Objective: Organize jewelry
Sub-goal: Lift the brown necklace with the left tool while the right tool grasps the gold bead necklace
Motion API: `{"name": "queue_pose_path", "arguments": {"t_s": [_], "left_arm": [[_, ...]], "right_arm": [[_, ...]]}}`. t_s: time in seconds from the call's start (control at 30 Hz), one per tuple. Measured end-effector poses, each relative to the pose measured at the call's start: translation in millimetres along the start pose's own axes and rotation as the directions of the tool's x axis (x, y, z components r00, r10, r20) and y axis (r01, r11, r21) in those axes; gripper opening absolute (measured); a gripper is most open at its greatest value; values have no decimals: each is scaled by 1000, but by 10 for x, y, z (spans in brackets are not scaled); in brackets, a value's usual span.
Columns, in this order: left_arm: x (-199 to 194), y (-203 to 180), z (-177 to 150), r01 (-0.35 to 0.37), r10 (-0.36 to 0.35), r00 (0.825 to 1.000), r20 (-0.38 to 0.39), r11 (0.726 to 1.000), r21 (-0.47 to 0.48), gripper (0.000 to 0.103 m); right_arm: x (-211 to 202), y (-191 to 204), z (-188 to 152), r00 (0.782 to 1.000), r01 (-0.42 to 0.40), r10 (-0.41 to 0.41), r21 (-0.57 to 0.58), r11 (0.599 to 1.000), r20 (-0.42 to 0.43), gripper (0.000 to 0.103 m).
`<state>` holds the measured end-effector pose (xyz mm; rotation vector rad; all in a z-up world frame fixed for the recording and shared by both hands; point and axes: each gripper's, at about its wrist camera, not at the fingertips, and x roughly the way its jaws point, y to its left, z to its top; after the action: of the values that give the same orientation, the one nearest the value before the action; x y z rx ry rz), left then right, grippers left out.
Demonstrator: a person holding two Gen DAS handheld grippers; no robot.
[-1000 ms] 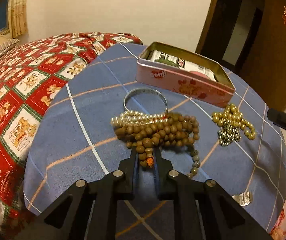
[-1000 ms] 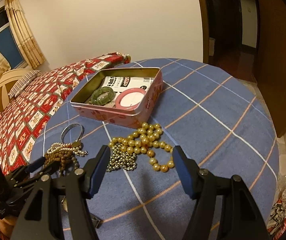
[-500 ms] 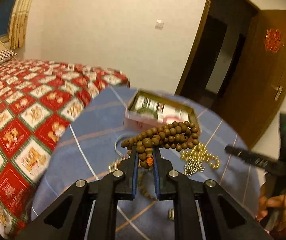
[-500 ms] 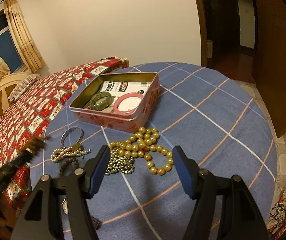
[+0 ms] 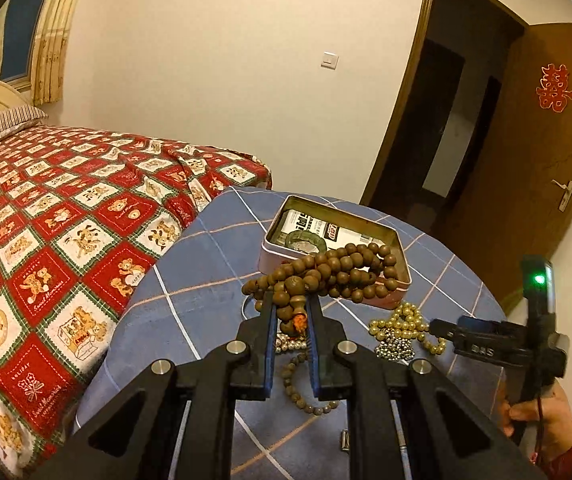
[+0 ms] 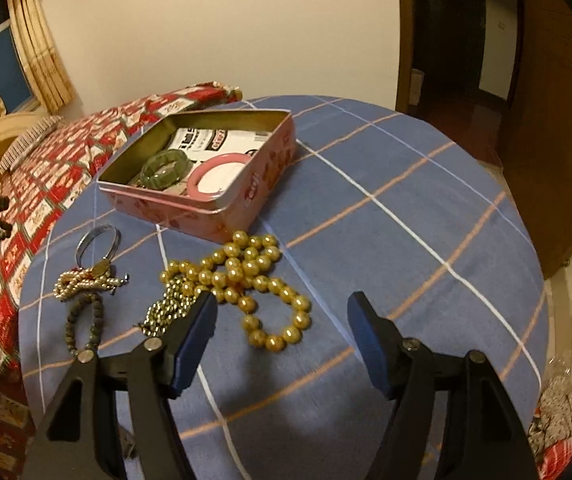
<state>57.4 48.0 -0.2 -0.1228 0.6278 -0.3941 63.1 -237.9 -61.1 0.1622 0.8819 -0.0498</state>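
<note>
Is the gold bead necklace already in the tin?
No, the gold bead necklace lies on the tablecloth in front of the tin, which holds only a green bangle, a pink ring and a card.

Round blue plaid-clothed table (image 6: 366, 184) bears pink tin (image 6: 213, 216), gold beads (image 6: 245, 272), bangle (image 6: 97, 240).

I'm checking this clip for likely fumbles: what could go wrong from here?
The left hand-held gripper pinches the brown bead string only near its tassel, so loops may slip or swing past the pink tin. The right hand-held gripper, jaws opening, may drag the small metallic chain along with the gold bead necklace.
</note>
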Motion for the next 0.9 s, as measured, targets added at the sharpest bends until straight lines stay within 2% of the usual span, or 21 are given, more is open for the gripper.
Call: {"name": "queue_pose_path", "arguments": {"t_s": [0.17,0.2,0.23,0.27,0.37,0.4,0.5,0.57,0.8,0.9], "left_arm": [[-4,46,8,-10,10,1000,0,1000,-12,12],[-9,45,5,-12,12,1000,-1,1000,-12,12],[-7,54,1,-15,15,1000,-4,1000,-12,12],[-2,60,-1,-17,17,1000,-5,1000,-14,12],[31,77,-8,-13,13,1000,-12,1000,-25,12],[40,69,-15,-10,10,1000,-14,1000,-25,12],[54,45,-29,-2,2,1000,-16,1000,-20,12],[67,40,-27,1,-1,1000,-16,1000,-20,12],[104,28,0,13,-13,1000,-7,999,-29,12],[121,19,4,19,-19,1000,-4,999,-27,12]], "right_arm": [[337,119,122,999,19,-21,-28,999,-43,71],[403,134,120,998,11,-13,-31,999,-67,72],[409,124,118,998,-34,33,-12,999,-54,72],[409,146,115,998,-21,20,-24,999,-52,71],[379,215,90,998,-40,37,-68,997,-52,24],[373,216,83,997,-53,49,-68,996,-63,21],[270,161,58,994,-96,94,-32,995,-56,15],[101,127,59,993,-116,116,-15,993,-22,14],[-500,135,324,978,-177,178,-23,984,111,13],[-624,173,448,968,-197,199,-28,980,152,13]]}}
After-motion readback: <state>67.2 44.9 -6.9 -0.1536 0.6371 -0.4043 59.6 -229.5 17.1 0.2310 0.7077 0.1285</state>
